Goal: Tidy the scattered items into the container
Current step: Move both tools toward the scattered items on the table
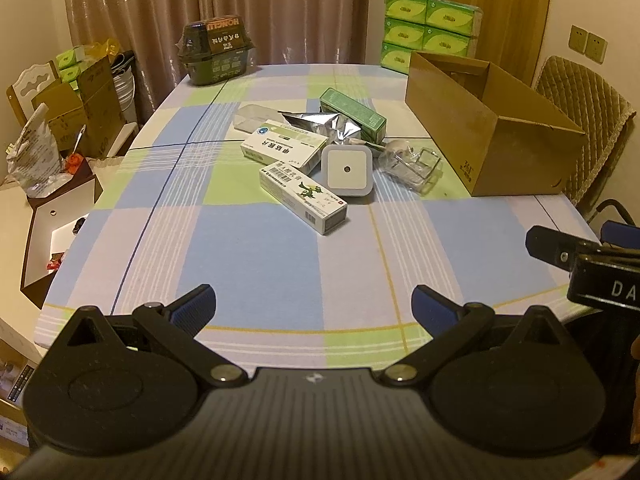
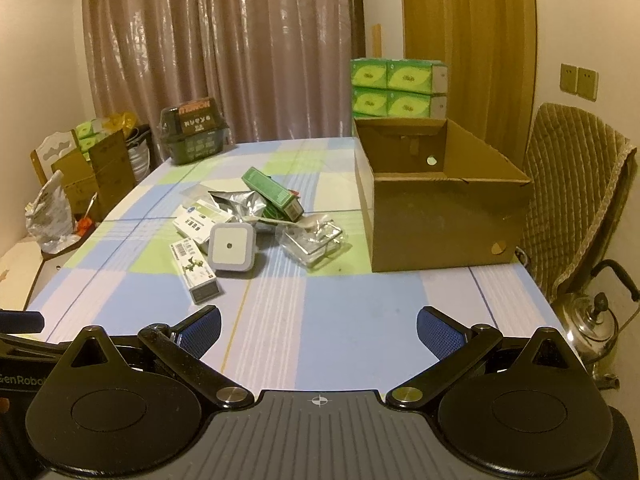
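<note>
While both tools are held above the near edge of the table (image 1: 248,256), nothing is gripped by either. The left tool (image 1: 314,306) is seen with its blue-padded fingers (image 1: 194,306) spread wide apart over bare checked cloth, and the right tool (image 2: 318,330) is likewise spread wide, with nothing between its pads (image 2: 438,330).

The scattered items are gathered in a loose heap near the middle of the table. A white square night light (image 1: 347,168) is placed at the near side of the heap, just beside a long white carton with a green figure (image 1: 302,196), which lies nearest the near edge. A second white carton (image 1: 284,146) is set behind it, touching a crumpled silver foil pouch (image 1: 320,124). A green carton (image 1: 354,112) is tilted against the far side of the pouch. A clear plastic blister pack (image 1: 412,166) is found on the right of the heap, toward the container.

The container, an open brown cardboard box (image 2: 440,216), is stood at the right edge of the table, apart from the heap. Its inside appears empty in the right wrist view. A dark green packaged box (image 1: 216,50) is placed at the far left corner.
</note>
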